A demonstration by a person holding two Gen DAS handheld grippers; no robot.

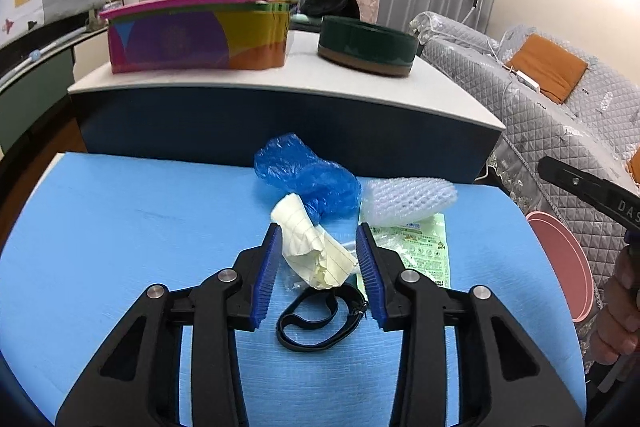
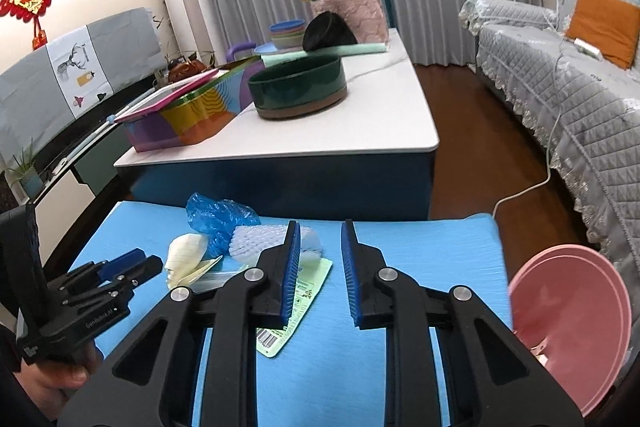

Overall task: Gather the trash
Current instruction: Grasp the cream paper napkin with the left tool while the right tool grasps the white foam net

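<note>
1. A blue mat (image 1: 120, 227) covered the bench in front of you, and the trash sat in a cluster near the middle of its far edge.
2. A pink basin (image 2: 568, 327) stood just past the mat's right edge, well apart from the trash.
3. A crumpled blue plastic bag (image 1: 308, 179) lay closest to the far edge, touching the white foam net (image 1: 408, 201) on its right.
4. A green printed packet (image 1: 424, 251) lay flat, partly under the foam net, reaching back toward you.
5. Your left gripper (image 1: 318, 267) was spread wide, one finger on each side of the crumpled lined paper (image 1: 316, 251), neither finger clearly touching it.
6. Your right gripper (image 2: 320, 271) was also released and gripped nothing; its left finger sat over the packet and the foam net.
7. A black strap loop (image 1: 320, 319) lay on the mat just nearer to you than the paper.
</note>
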